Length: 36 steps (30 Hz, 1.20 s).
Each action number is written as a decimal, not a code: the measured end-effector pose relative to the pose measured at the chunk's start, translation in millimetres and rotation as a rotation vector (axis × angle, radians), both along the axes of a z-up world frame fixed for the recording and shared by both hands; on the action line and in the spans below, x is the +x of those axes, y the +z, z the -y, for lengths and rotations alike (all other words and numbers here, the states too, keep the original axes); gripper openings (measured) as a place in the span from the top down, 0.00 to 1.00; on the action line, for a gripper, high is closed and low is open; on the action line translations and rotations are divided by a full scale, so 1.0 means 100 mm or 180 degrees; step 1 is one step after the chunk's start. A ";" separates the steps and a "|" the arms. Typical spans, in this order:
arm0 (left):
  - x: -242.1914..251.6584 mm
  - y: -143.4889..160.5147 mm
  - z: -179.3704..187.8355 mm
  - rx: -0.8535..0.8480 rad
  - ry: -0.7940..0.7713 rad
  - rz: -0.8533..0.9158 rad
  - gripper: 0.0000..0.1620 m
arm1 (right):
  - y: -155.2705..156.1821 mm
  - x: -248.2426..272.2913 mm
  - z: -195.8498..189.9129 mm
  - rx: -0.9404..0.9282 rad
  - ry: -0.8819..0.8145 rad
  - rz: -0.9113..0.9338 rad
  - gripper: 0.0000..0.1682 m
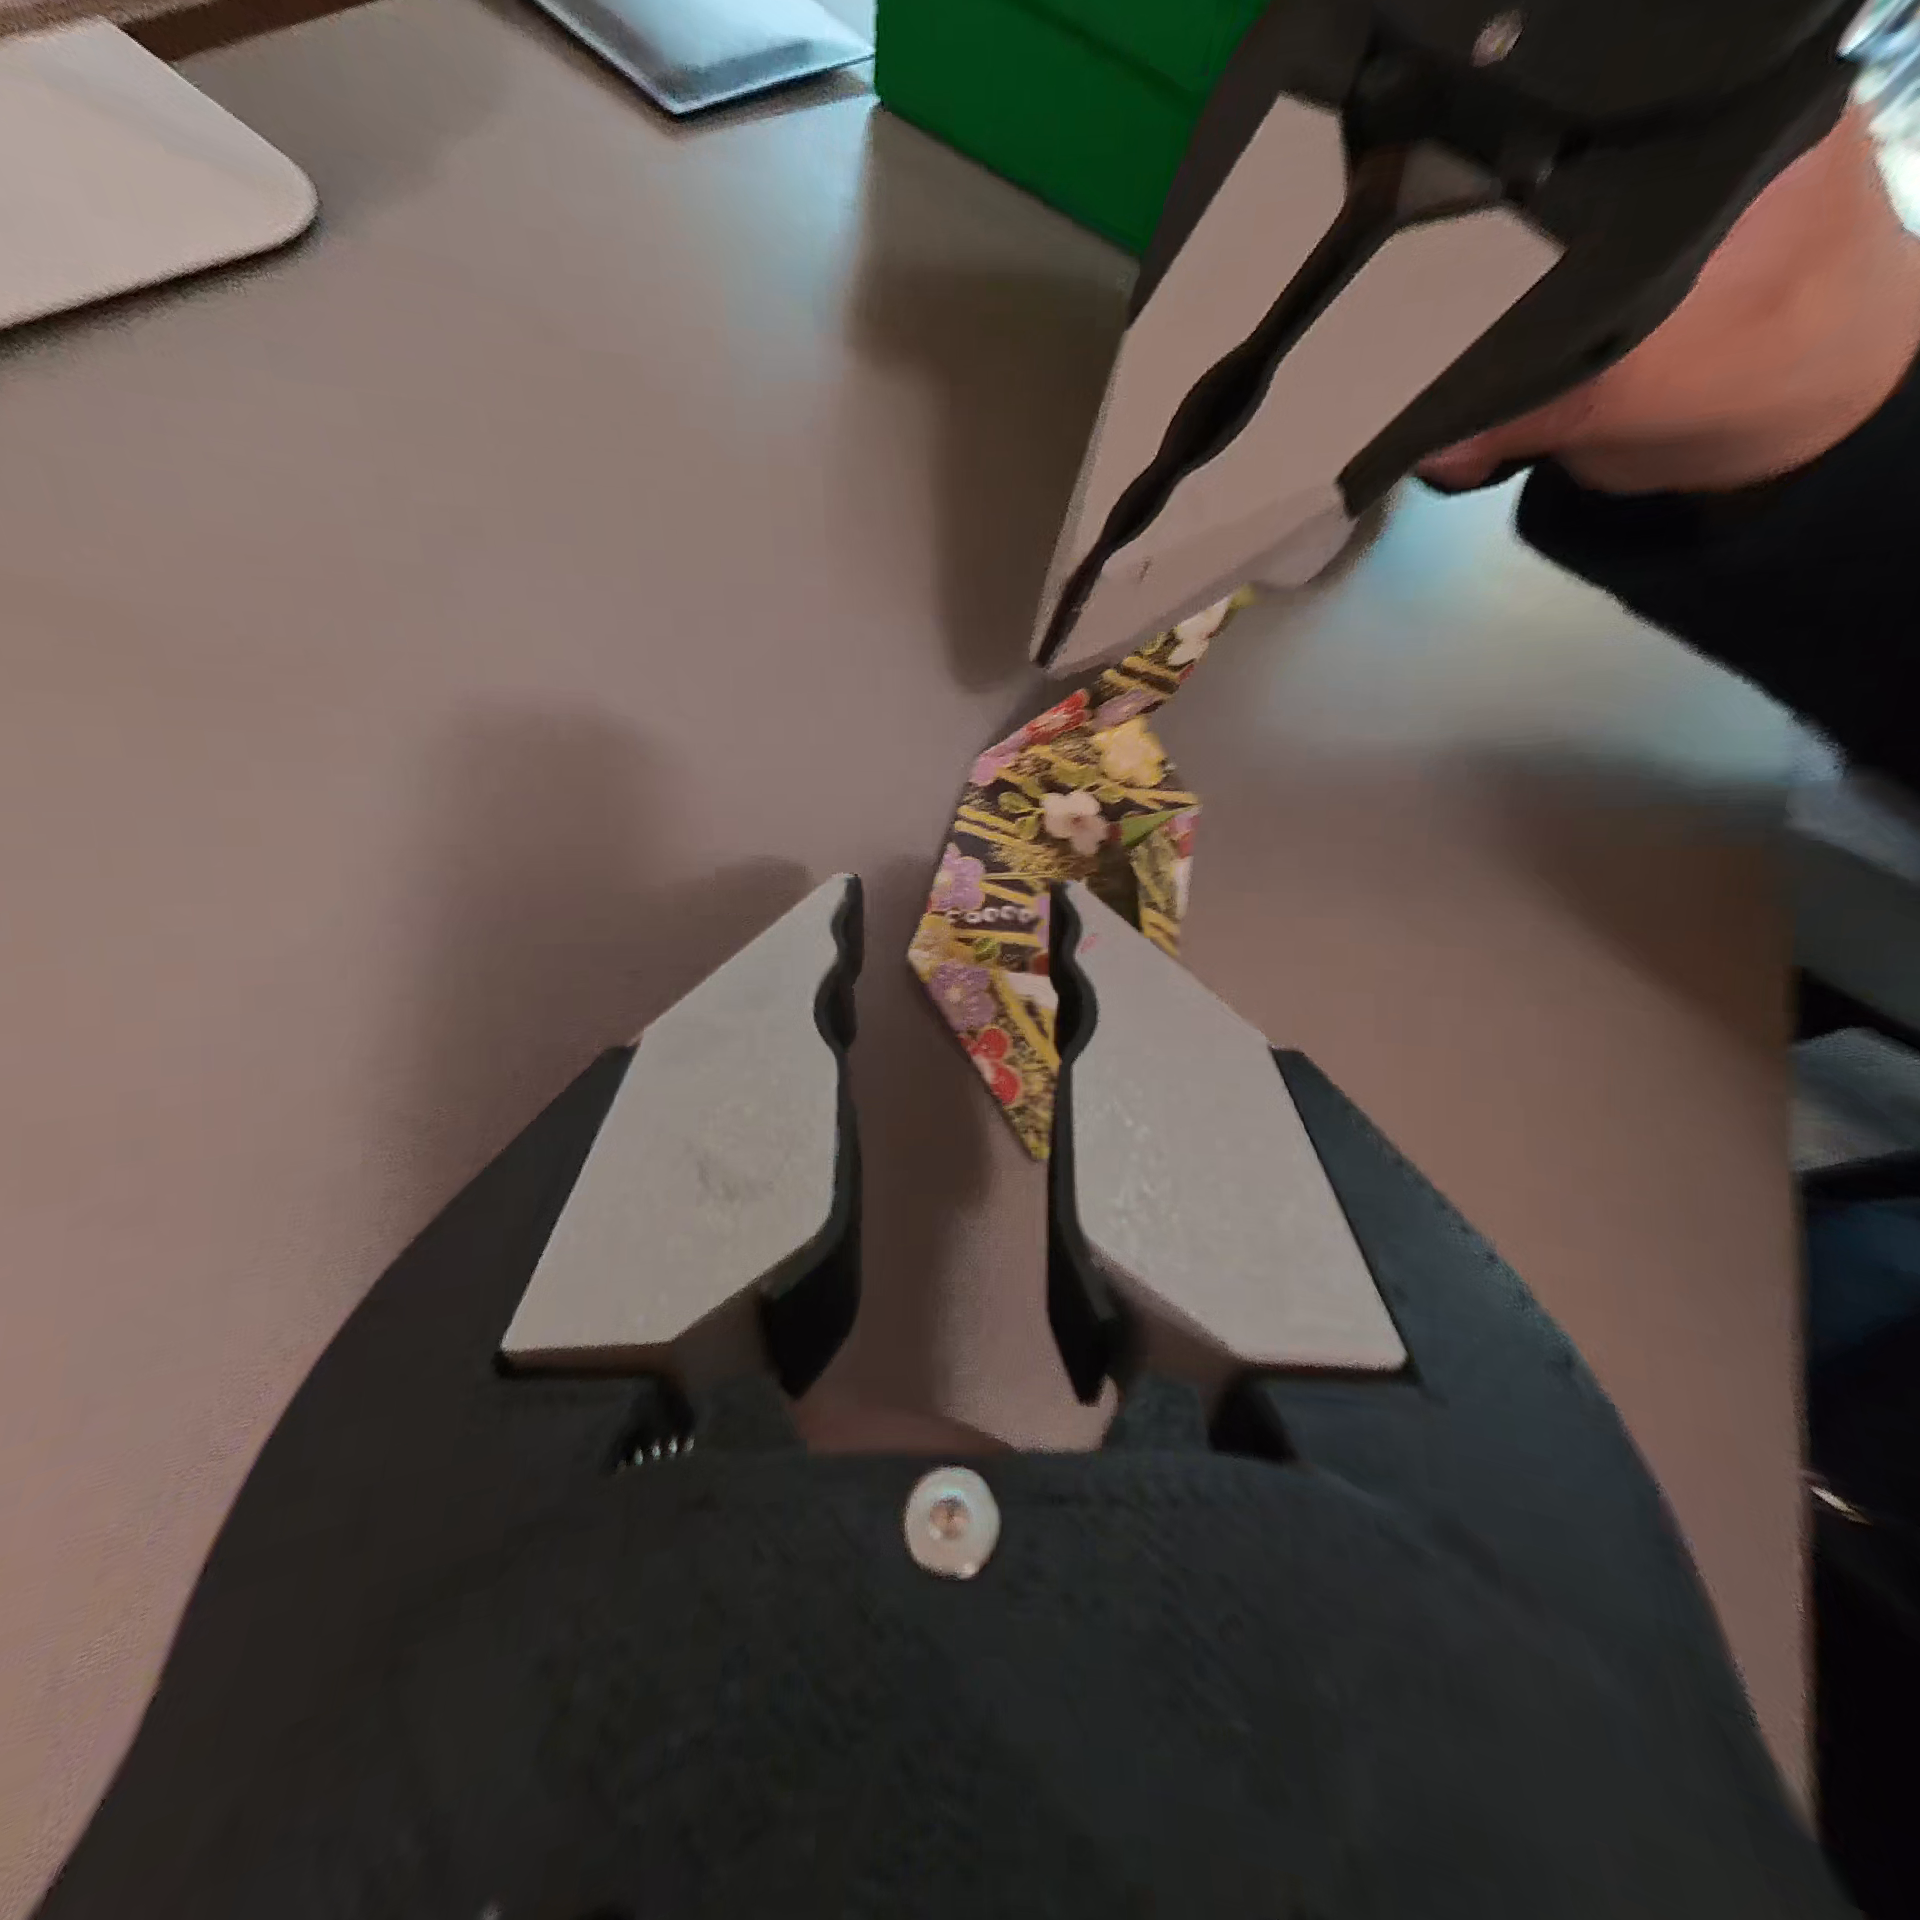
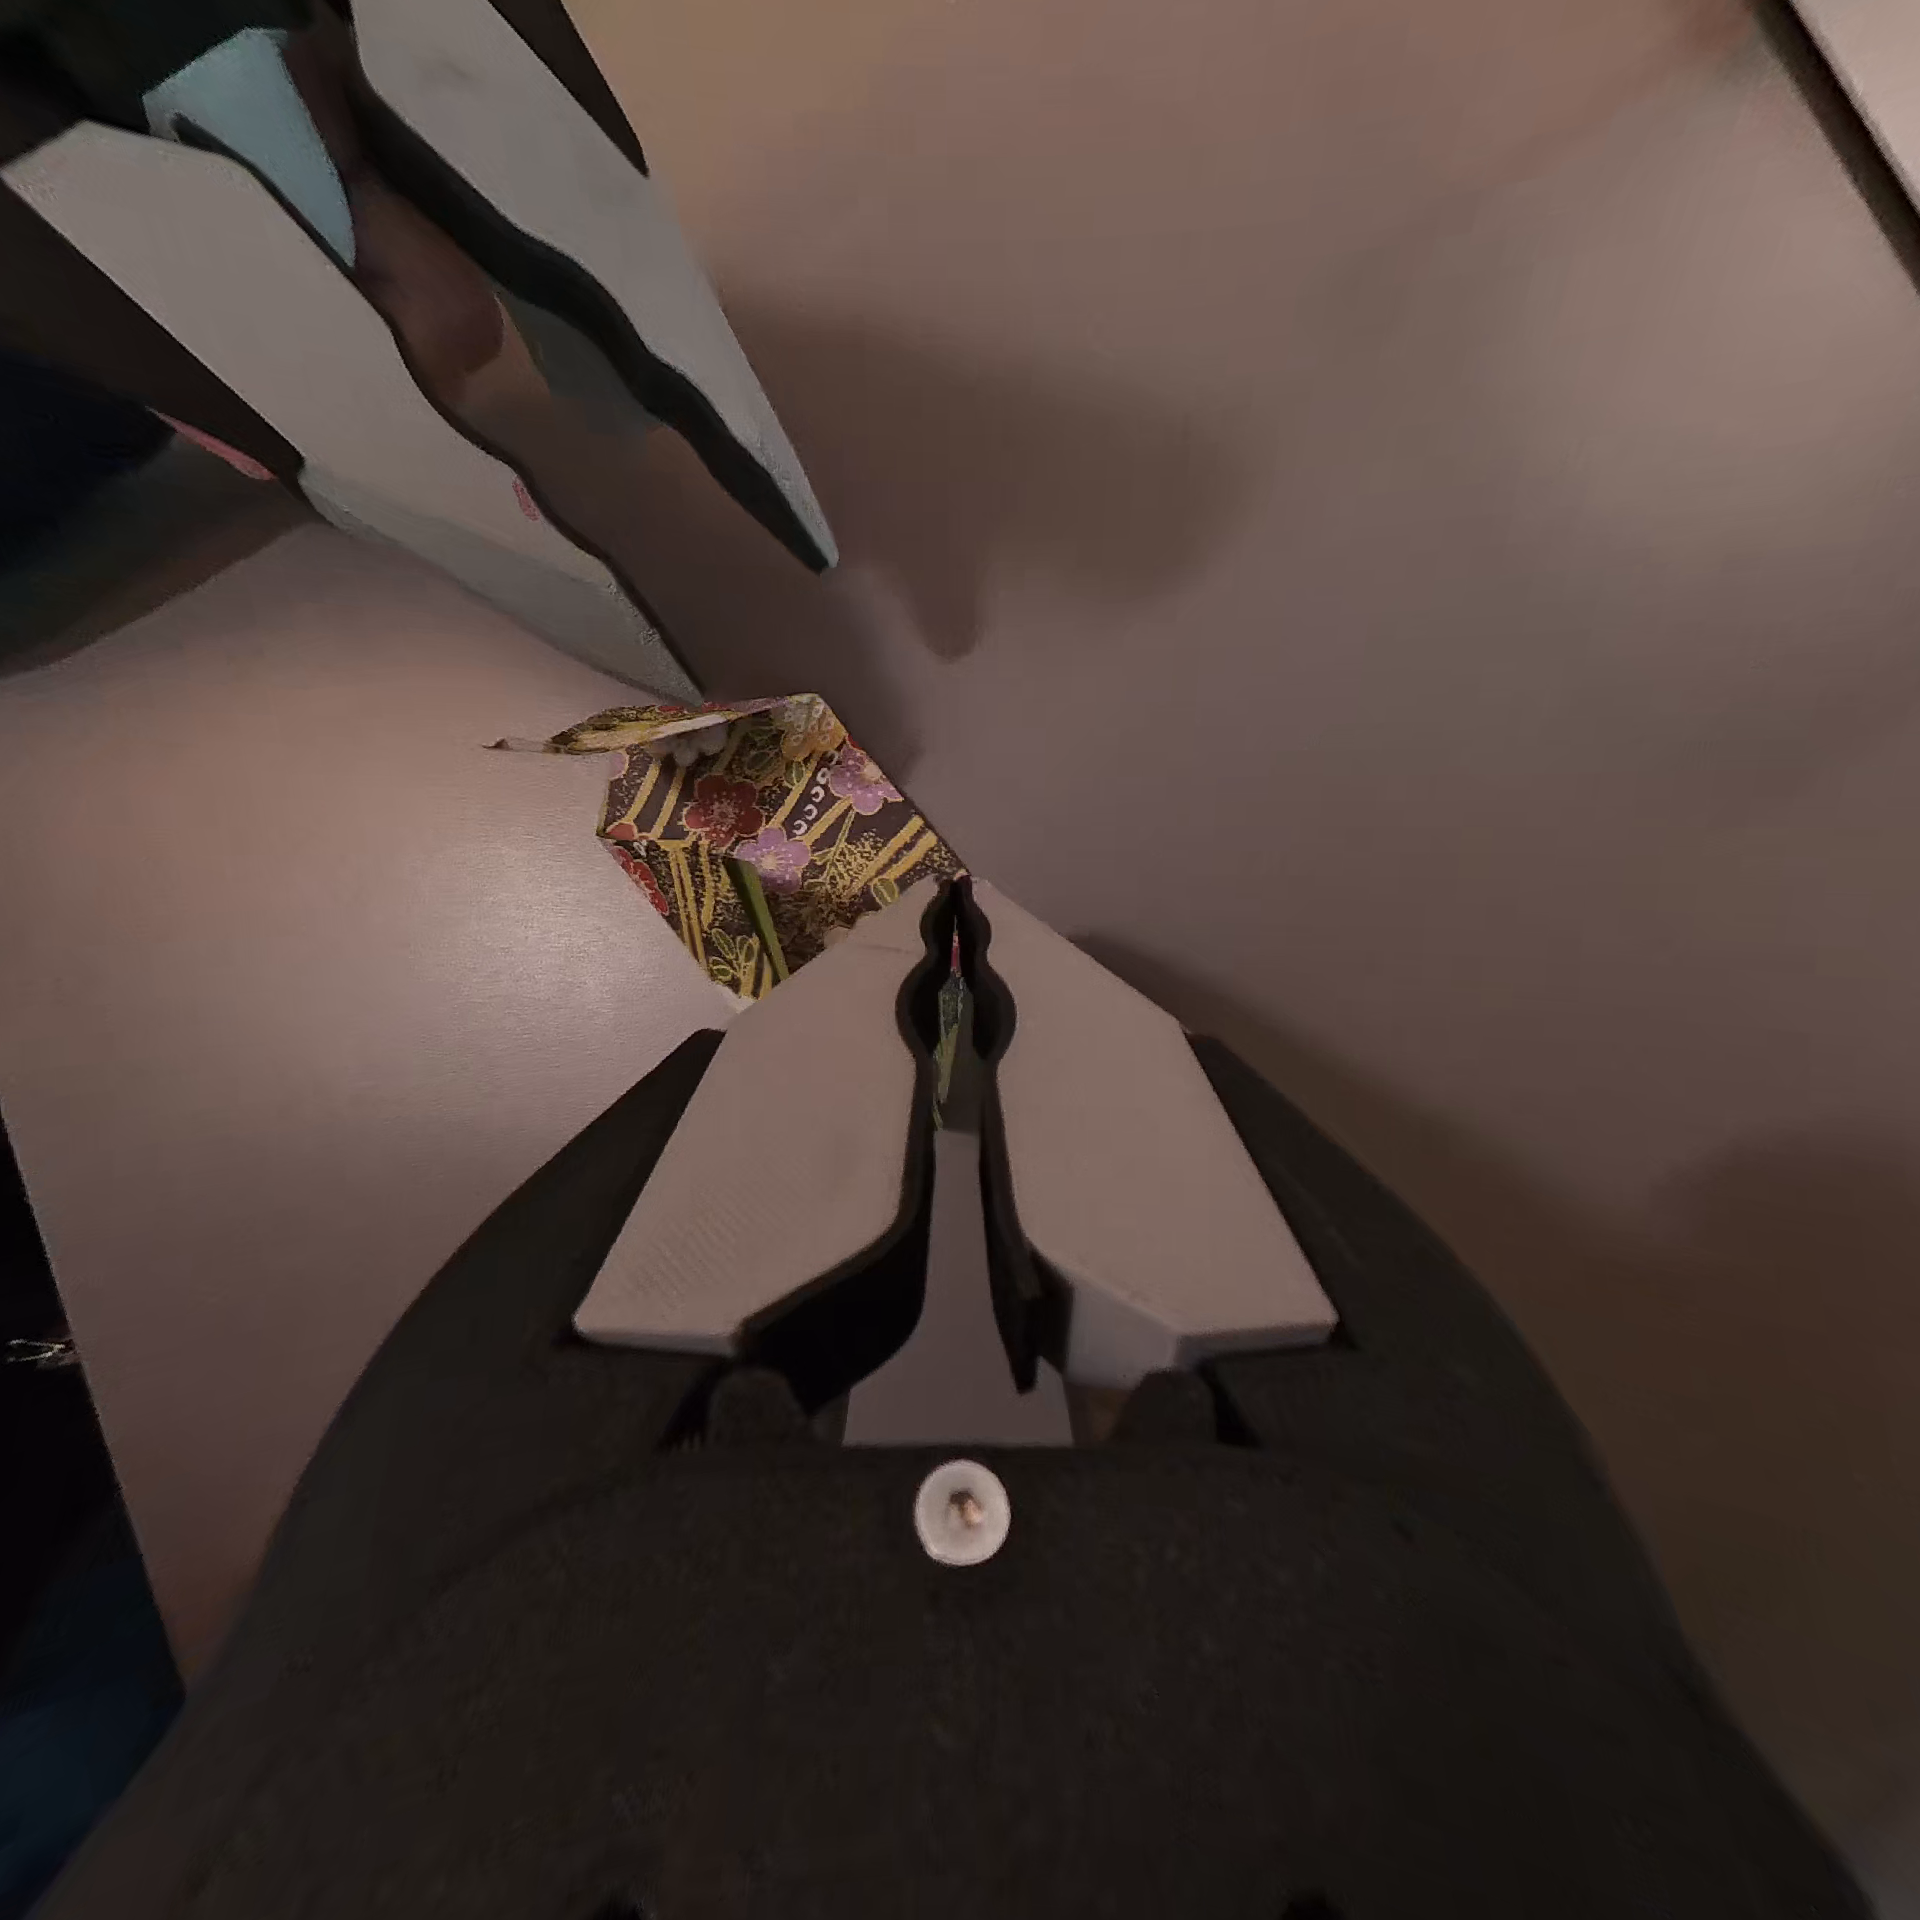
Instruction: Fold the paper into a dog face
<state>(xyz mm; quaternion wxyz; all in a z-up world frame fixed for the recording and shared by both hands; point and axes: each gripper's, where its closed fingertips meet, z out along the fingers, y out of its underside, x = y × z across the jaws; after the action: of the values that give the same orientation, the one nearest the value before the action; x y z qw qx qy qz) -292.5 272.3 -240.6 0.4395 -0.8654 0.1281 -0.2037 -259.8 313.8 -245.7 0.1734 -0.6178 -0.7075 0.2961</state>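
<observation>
A: Paper (image 1: 1049, 894), left wrist view: folded, flower-patterned, lying on the grey tabletop (image 1: 468, 623). Left tongs (image 1: 956, 914) stand narrowly parted, gripping nothing, right finger over its edge.

B: Right tongs (image 1: 1164, 613)?

A: Closed on its far corner.

B: Right wrist view?

A: Right tongs (image 2: 961, 904) pinch the paper (image 2: 774, 842); left tongs (image 2: 769, 634) hover parted just beside it.

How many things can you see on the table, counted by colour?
Flowery patterned: 1, the folded paper
Green: 1, a box
White: 1, a flat rounded slab
Silver-grey: 1, a flat device
Grey and black: 2, the left gripper and the right gripper
Total: 6
</observation>
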 end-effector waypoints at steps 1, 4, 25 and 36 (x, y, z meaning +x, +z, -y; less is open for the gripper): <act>0.01 -0.01 0.01 -0.0053 -0.0011 0.0070 0.79 | -0.02 0.01 0.01 0.0005 0.0002 0.0014 1.00; -0.15 -0.14 -0.01 -0.0216 0.0218 -0.0158 0.79 | -0.07 0.05 -0.04 0.0057 -0.0074 0.0119 1.00; -0.20 -0.30 0.05 -0.0584 0.0291 0.0035 0.79 | 0.01 0.18 0.06 0.0161 -0.0309 -0.0153 1.00; -0.03 -0.03 0.02 -0.0324 0.0085 0.0560 0.79 | 0.43 0.18 0.10 0.0776 -0.0110 -0.1022 1.00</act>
<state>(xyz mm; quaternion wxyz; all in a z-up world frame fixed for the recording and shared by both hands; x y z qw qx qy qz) -295.4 270.6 -243.4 0.4072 -0.8670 0.0669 -0.2793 -241.6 303.9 -202.4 0.3626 -0.5493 -0.6906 0.2999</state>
